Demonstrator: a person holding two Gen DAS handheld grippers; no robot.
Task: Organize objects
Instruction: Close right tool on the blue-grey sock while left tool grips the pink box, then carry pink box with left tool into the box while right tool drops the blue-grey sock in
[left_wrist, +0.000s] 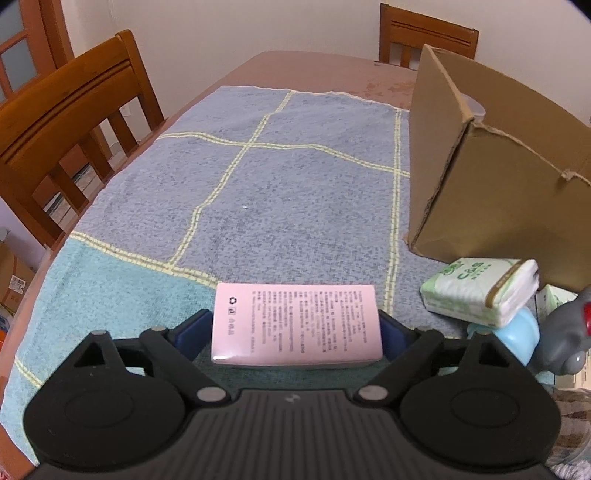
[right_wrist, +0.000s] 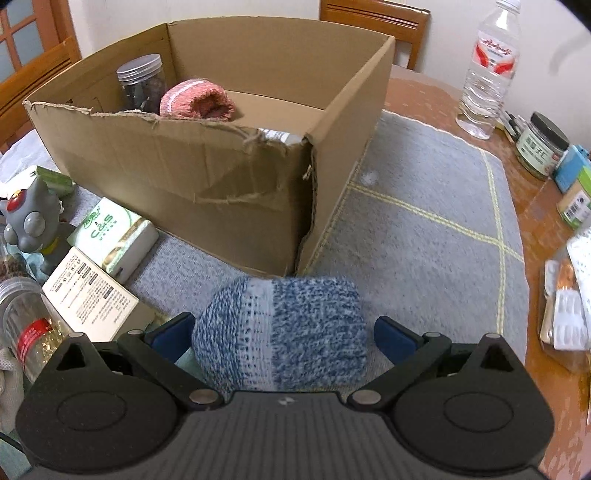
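L gripper (left_wrist: 296, 325) is clamped on a pink box (left_wrist: 296, 325): both blue pads touch its short sides, printed face up, box held just above the cloth (left_wrist: 277, 192). R gripper (right_wrist: 280, 332) has a blue knit roll (right_wrist: 280, 332) between its fingers; the left pad meets the roll, but a gap shows at the right pad, so I can't tell if it's gripped or only cradled.

Just beside the R gripper, on its left: a clear jar (right_wrist: 27, 328) w/ red label lying on its side, a white box (right_wrist: 90, 295) w/ printed text, then a tissue pack (right_wrist: 116, 240) resting partly on that box. A grey toy (right_wrist: 31, 218) stands left of the pack. In the left wrist view the same tissue pack (left_wrist: 480, 291) sits on a light-blue item, w/ the toy (left_wrist: 569, 339) at the right edge.

Next back, the carton (right_wrist: 184, 170), front rim torn, stands on the cloth. Inside: a dark jar (right_wrist: 142, 83) w/ metal lid at the back-left corner and a pink knit roll (right_wrist: 197, 101) touching it. Right of the carton, at the table's edge: blister packs (right_wrist: 569, 317), a lidded jar (right_wrist: 541, 149), small boxes, and furthest back a water bottle (right_wrist: 491, 70). Wooden chairs (left_wrist: 70, 125) ring the table.
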